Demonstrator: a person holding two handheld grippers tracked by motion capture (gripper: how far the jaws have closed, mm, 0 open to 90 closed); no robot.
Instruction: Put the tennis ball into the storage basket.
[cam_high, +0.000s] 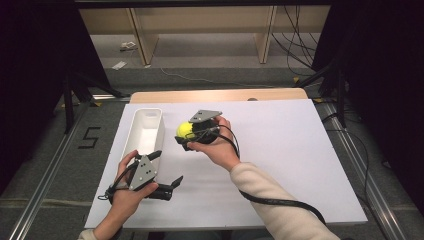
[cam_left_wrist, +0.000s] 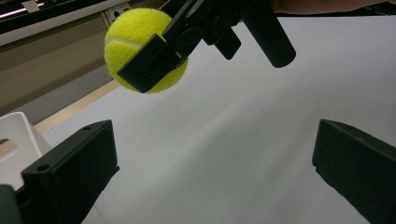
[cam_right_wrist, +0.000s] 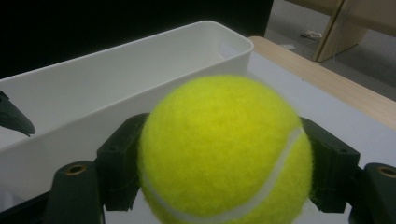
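A yellow tennis ball (cam_high: 184, 130) (cam_left_wrist: 140, 46) (cam_right_wrist: 224, 149) hangs above the white table sheet, clamped between the two jaws of my right gripper (cam_high: 187, 134) (cam_right_wrist: 224, 163) (cam_left_wrist: 154, 51). It is just right of a long white bin (cam_high: 144, 131) (cam_right_wrist: 116, 84), whose inside looks empty. My left gripper (cam_high: 167, 170) (cam_left_wrist: 215, 168) is near the front left of the sheet with its jaws wide apart and nothing between them; one fingertip (cam_high: 156, 155) lies by the bin's near end.
White sheet (cam_high: 280, 150) covers the wooden table (cam_high: 220, 95). Black cables (cam_high: 280, 200) trail from the right gripper along the sleeve. Wooden shelving legs (cam_high: 142, 45) stand on the floor beyond the table. Metal rails (cam_high: 45, 185) run along both sides.
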